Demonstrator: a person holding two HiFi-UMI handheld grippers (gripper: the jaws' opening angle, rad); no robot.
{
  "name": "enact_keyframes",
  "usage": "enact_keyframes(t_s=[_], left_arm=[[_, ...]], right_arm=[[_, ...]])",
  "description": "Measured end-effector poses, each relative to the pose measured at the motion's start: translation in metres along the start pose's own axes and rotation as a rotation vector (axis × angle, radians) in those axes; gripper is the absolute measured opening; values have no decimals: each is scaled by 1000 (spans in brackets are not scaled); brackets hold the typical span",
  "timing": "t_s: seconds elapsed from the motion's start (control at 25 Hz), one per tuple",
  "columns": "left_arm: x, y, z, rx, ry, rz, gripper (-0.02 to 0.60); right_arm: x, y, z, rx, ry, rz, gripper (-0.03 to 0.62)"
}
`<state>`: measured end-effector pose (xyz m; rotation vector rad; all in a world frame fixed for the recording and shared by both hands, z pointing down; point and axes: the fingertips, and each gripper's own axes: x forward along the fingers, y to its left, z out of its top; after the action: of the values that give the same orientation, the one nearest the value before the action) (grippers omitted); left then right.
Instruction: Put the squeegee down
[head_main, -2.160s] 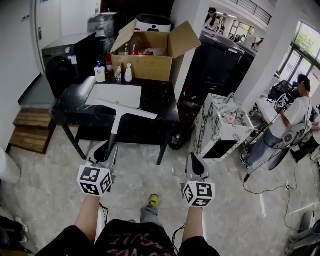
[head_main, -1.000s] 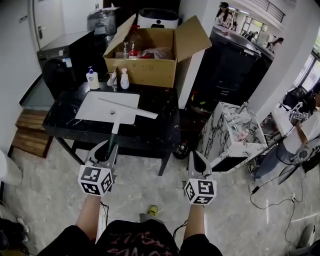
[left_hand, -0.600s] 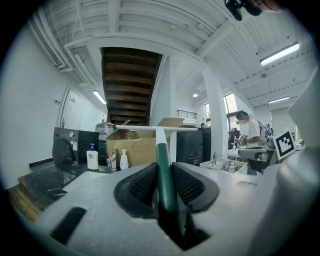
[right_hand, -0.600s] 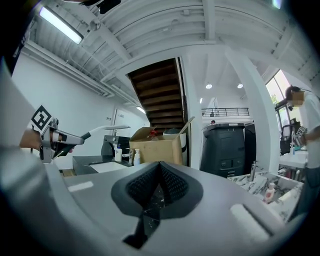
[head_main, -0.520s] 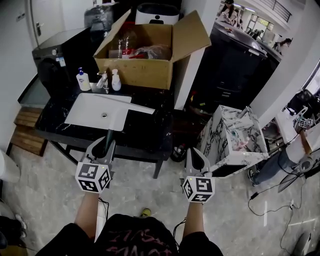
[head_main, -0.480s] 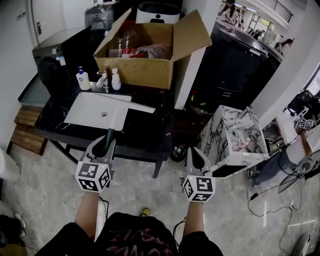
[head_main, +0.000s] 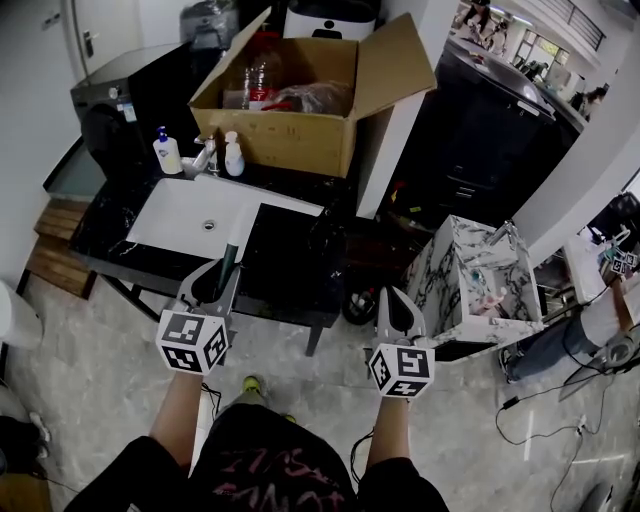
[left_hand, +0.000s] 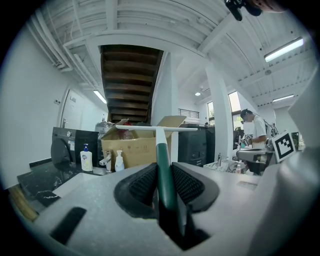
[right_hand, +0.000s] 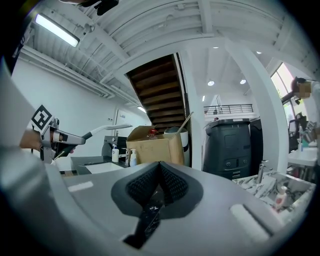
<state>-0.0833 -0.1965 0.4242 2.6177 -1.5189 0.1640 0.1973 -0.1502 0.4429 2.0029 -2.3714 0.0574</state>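
Observation:
The squeegee (head_main: 236, 243) has a green handle, a white neck and a long white blade (head_main: 272, 204). My left gripper (head_main: 220, 280) is shut on the green handle and holds it nearly level, with the blade out over the white sink's (head_main: 180, 215) right edge. In the left gripper view the handle (left_hand: 164, 167) runs straight out between the pads of the left gripper (left_hand: 161, 184) to the blade (left_hand: 156, 128). My right gripper (head_main: 391, 300) is shut and empty in front of the table's right end; in the right gripper view the right gripper (right_hand: 159, 170) has its pads together.
A black marble table (head_main: 295, 265) carries the sink, a faucet (head_main: 205, 155) and two soap bottles (head_main: 167, 152). An open cardboard box (head_main: 295, 135) stands behind it and a dark washing machine (head_main: 115, 110) to the left. A marble-patterned cabinet (head_main: 470, 290) stands on the right.
Both grippers have moved forward toward the table. The squeegee, still in the left gripper, now reaches further over the sink and counter.

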Motion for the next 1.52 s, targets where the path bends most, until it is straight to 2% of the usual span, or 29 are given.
enact_keyframes(t_s=[0.36,0.92,1.2,1.52], left_arm=[[53,10,4,-19,-6,-26,97],[166,53,20,-40,13,-85,97],[194,72,16,-55,27,-101,97],[209,85,9,-64,55,-79,97]], right_arm=[[37,-26,8,-19,-7,-29,9],[143,-55,34,-54,-2,-76,9],[176,-54,29,-57,3,-89,9],[200,-54,24,-45,13,-82,9]])
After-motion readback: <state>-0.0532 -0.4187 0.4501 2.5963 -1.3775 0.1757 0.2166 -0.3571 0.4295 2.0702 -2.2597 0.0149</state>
